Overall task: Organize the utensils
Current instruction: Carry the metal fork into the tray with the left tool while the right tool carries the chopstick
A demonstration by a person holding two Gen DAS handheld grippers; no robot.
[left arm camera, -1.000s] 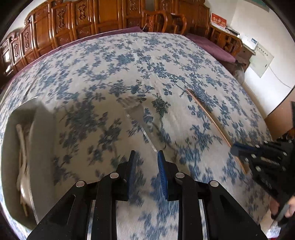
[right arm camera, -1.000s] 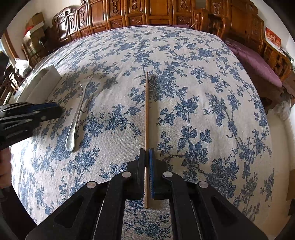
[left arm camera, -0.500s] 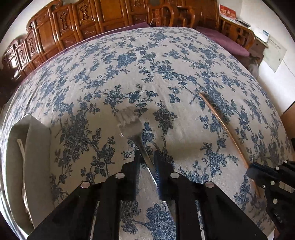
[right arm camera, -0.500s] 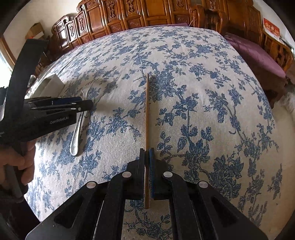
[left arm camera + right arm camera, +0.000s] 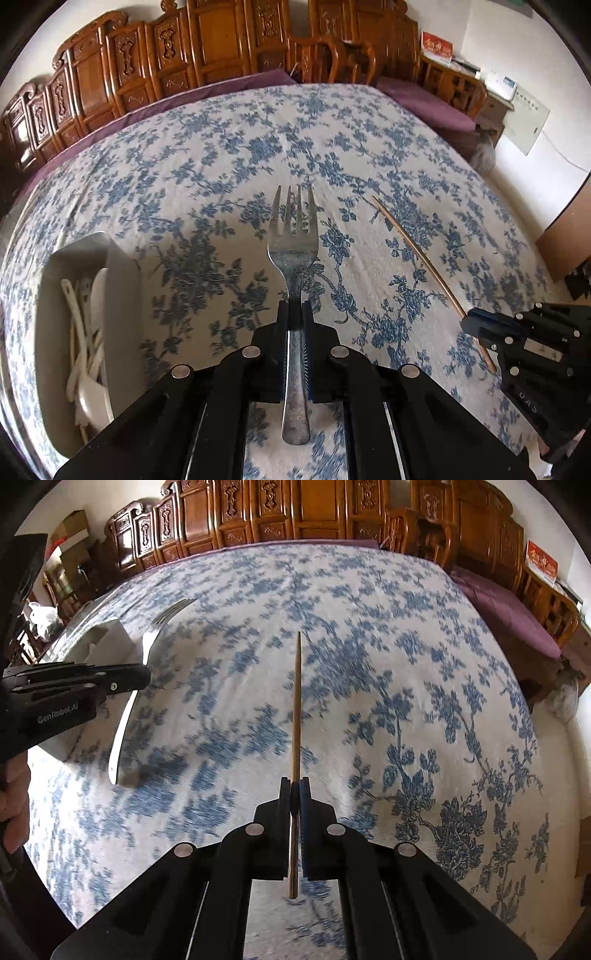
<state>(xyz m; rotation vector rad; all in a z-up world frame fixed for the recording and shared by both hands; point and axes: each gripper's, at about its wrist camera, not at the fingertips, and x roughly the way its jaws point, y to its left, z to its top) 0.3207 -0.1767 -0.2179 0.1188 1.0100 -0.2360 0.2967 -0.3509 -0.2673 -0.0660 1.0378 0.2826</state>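
The left claw (image 5: 294, 314) clamps a metal fork (image 5: 293, 236) by its handle; the right claw (image 5: 294, 790) pinches a wooden chopstick (image 5: 295, 701) above the bench (image 5: 406, 664).

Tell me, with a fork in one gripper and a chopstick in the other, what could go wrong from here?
The fork is pinched only on its narrow handle by the left gripper, so it could twist or slip. The thin chopstick in the right gripper sticks far out and might catch the tablecloth. The white tray already holds utensils, so dropping more in could tangle.
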